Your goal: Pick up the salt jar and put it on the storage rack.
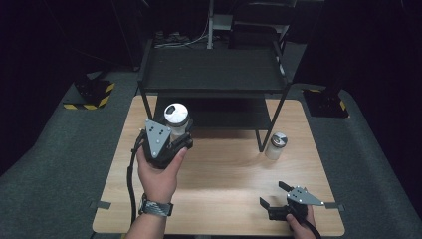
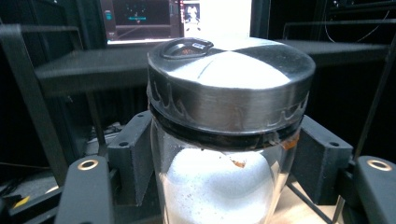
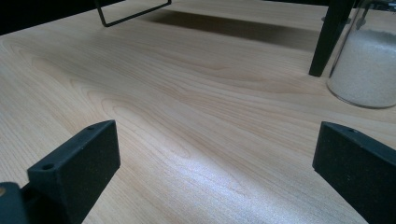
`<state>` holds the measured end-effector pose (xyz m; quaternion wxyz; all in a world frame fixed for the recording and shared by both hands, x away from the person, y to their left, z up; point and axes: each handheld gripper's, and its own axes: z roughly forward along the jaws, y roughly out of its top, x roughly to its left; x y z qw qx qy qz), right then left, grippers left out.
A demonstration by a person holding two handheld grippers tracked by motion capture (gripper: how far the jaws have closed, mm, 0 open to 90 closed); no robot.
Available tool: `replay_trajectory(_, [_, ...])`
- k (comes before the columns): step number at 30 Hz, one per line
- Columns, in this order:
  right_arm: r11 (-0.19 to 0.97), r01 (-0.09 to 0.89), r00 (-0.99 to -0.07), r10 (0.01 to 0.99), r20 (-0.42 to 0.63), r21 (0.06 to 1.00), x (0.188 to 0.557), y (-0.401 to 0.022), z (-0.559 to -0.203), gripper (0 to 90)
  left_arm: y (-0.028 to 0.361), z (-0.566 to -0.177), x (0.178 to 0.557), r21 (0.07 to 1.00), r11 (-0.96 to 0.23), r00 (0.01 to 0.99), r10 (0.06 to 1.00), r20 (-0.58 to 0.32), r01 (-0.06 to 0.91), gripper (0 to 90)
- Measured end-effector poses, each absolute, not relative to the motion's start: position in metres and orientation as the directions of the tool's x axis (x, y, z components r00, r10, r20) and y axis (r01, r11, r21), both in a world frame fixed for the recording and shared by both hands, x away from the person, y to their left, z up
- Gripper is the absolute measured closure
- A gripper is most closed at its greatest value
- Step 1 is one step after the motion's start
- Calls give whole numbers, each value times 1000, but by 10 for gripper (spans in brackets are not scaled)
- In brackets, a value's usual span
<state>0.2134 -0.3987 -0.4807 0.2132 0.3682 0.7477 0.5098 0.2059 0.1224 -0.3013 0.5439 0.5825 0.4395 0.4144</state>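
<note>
My left gripper (image 1: 175, 135) is shut on a glass jar (image 1: 176, 118) with a silver lid, filled with white grains, and holds it upright above the left half of the wooden table (image 1: 219, 174). In the left gripper view the jar (image 2: 229, 135) fills the middle, clamped between both black pads (image 2: 135, 154). A second jar (image 1: 276, 145) of the same kind stands on the table beside the rack's front right leg. My right gripper (image 1: 274, 195) rests near the table's front right corner, jaws wide open with nothing between them. The right gripper view has that jar (image 3: 366, 65) at its upper right, beyond my right gripper (image 3: 217, 172).
A black two-level metal rack (image 1: 214, 74) stands at the back of the table, its lower shelf just behind the held jar. Its front right leg (image 3: 329, 39) stands beside the second jar. Grey carpet surrounds the table; yellow-black marked bases lie on the floor at both sides.
</note>
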Motion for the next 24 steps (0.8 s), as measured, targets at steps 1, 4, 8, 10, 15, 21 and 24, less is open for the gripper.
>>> replay_trajectory(1, [208, 334, -638, 768, 57, 919, 213, -399, -481, 4, 122, -296, 208, 998, -26, 271, 962, 10, 53, 313])
replay_trajectory(4, [209, 335, -637, 769, 58, 919, 214, -399, -481, 4, 120, -290, 210, 999, -29, 273, 962, 17, 41, 313])
replay_trajectory(8, [208, 334, -637, 769, 57, 920, 214, -399, -481, 4, 117, -278, 218, 999, -32, 277, 961, 23, 26, 313])
replay_trajectory(10, [208, 333, -638, 768, 57, 920, 214, -399, -481, 4, 117, -276, 219, 999, -30, 277, 960, 22, 25, 313])
replay_trajectory(15, [206, 332, -636, 769, 57, 921, 213, -400, -481, 4, 113, -264, 229, 1000, -26, 272, 962, 24, 4, 313])
replay_trajectory(21, [203, 332, -633, 772, 58, 921, 213, -402, -481, 4, 112, -253, 238, 1000, -21, 261, 965, 24, -13, 313])
replay_trajectory(24, [201, 333, -632, 773, 60, 921, 213, -403, -481, 4, 110, -246, 245, 1000, -22, 250, 968, 27, -22, 313])
